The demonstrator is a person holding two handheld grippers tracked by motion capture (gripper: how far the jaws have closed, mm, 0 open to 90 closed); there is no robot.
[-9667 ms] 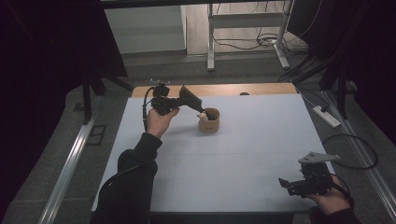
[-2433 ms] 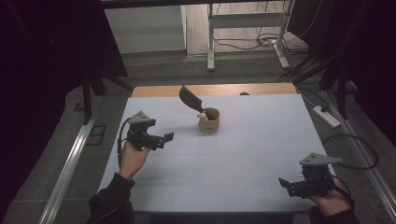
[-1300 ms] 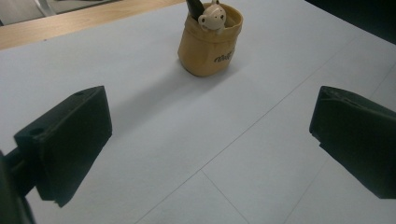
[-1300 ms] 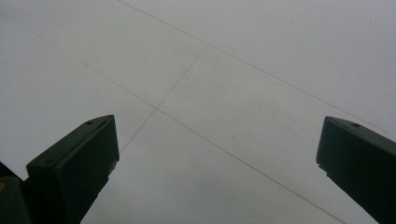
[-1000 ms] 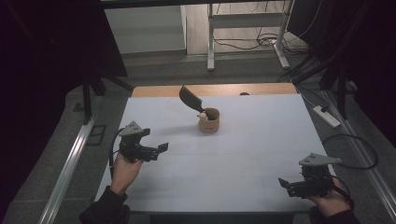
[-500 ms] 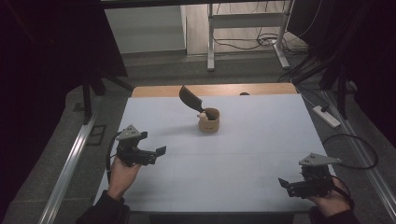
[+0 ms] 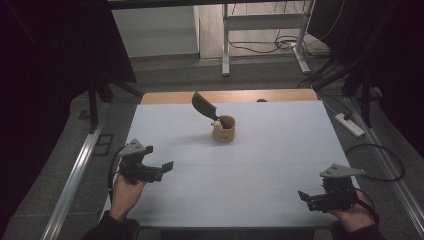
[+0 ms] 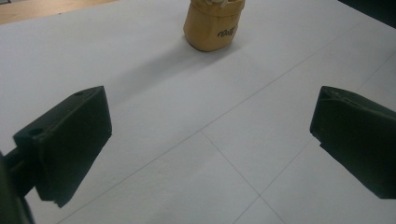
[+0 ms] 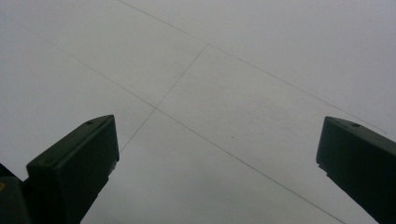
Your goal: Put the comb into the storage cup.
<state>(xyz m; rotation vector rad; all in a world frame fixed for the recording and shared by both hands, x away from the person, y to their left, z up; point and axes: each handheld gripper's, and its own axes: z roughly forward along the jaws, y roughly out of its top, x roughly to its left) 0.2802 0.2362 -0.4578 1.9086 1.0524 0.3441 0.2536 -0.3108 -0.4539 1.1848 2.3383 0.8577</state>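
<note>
Tan cup (image 7: pixel 223 130) stands upright on the white bench (image 7: pixel 280 150), toward the far middle. Black spatula (image 7: pixel 204 106) rests in it, blade up, leaning left-back; pale items at the rim, too small to identify. Left hand-held gripper (image 7: pixel 160 169) at near-left edge, released, jaws wide, well apart from cup. Right hand-held gripper (image 7: pixel 306 196) at near-right corner, released, jaws wide over bare bench.

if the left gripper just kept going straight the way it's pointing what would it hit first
Probably the tan cup: it sits ahead of the open left gripper, slightly up the table. The camera looks down, though, so the jaws might meet the bare white surface first.
</note>
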